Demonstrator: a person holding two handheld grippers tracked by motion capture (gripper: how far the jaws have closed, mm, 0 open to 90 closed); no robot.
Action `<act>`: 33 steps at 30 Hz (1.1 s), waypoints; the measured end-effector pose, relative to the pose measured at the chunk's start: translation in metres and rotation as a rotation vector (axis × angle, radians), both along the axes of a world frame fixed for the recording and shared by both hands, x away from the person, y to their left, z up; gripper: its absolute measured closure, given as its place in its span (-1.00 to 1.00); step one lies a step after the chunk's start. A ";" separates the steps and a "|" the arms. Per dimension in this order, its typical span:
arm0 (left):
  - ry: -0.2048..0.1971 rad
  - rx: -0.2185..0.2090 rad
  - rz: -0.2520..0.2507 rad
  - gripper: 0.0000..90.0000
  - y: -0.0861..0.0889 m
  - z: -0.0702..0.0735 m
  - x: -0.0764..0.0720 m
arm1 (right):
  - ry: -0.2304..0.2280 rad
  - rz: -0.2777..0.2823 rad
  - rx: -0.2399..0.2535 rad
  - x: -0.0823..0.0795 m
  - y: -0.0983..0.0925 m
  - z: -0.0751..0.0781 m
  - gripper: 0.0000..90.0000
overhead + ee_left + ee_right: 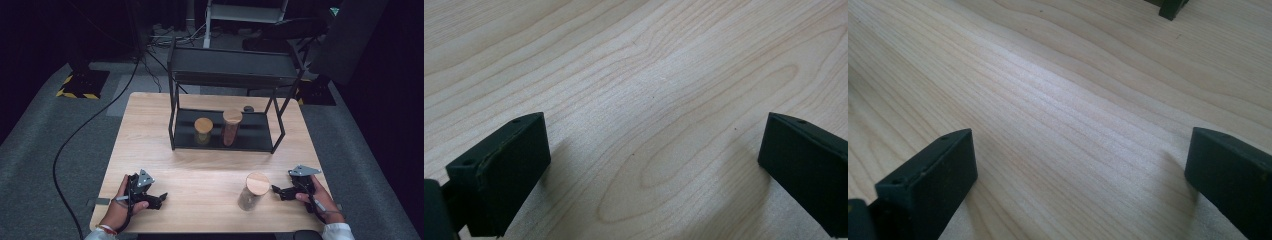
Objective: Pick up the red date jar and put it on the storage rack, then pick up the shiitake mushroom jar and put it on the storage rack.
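Note:
A clear glass jar with a round wooden lid point(254, 190) stands on the wooden table point(200, 170) near the front right. My right gripper point(276, 191) rests just right of it, open, its jaws pointing at the jar. My left gripper point(161, 197) lies at the front left, open, with nothing between its jaws. In the left gripper view the left gripper point(654, 165) has its jaws wide apart over bare wood. The right gripper point(1080, 170) stands the same way in the right gripper view. Two more wooden-lidded jars, a short one point(203, 131) and a taller one point(231, 127), stand on the rack's lower shelf.
A black metal two-tier rack point(230, 75) stands at the back of the table, and one of its feet point(1170, 7) shows in the right gripper view. A small dark object point(248, 108) lies behind the rack. Cables and equipment stands sit on the grey floor beyond.

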State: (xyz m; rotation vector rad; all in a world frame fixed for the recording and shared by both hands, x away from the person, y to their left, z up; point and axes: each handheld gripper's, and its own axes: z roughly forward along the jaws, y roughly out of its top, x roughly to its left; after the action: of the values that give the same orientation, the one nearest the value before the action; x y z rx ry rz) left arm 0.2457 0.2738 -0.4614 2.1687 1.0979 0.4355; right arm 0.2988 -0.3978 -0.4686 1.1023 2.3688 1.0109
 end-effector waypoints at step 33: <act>0.000 0.000 -0.001 -1.00 0.000 0.000 0.000 | -0.033 0.048 -0.017 -0.012 0.000 0.022 -0.95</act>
State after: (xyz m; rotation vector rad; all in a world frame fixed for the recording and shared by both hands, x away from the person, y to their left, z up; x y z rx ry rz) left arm 0.2458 0.2738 -0.4613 2.1693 1.0973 0.4355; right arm 0.2868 -0.3980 -0.4467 1.0194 2.3836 1.0148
